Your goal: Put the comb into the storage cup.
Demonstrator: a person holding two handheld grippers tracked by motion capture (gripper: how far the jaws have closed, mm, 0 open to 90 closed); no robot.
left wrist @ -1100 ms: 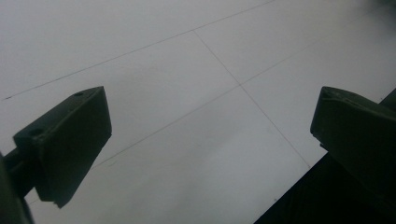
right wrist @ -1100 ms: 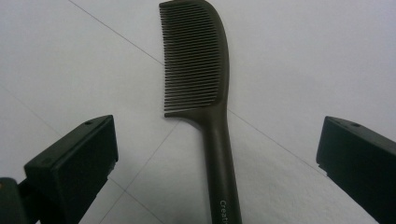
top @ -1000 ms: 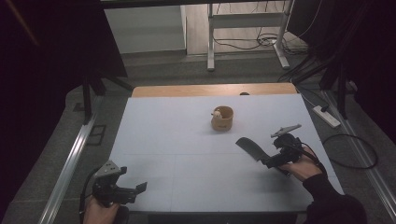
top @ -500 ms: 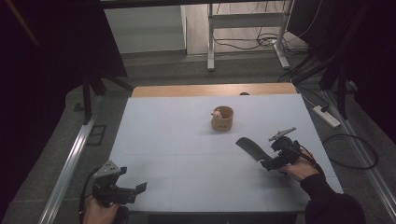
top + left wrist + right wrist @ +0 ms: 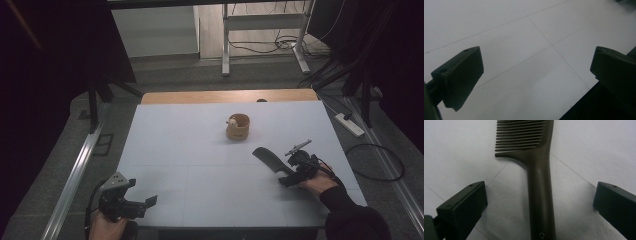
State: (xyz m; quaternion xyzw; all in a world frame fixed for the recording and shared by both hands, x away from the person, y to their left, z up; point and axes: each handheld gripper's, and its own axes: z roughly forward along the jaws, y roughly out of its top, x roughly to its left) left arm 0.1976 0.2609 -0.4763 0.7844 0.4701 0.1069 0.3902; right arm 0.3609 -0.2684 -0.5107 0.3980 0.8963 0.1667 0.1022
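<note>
Right gripper point(image 5: 540, 202): jaws wide apart, one on each side of the comb point(image 5: 537, 165) handle, neither touching it. In the high view the same gripper point(image 5: 295, 172) sits at the table's right near edge with the comb point(image 5: 267, 159) lying flat just ahead of it, teeth end pointing away toward the table's middle. The comb rests on the white table point(image 5: 190, 150), not lifted.

Beyond the comb, toward the far side, stands a small wooden cup point(image 5: 238, 126), well apart from it, with a pale item inside that is too small to identify.

Left gripper point(image 5: 131, 206): at the near left corner, jaws apart and empty, over bare table.

Assessment: the grasp is lined up but not yet made. Closing on the handle, lifting and any placement all appear to remain. Nothing looks completed so far.
</note>
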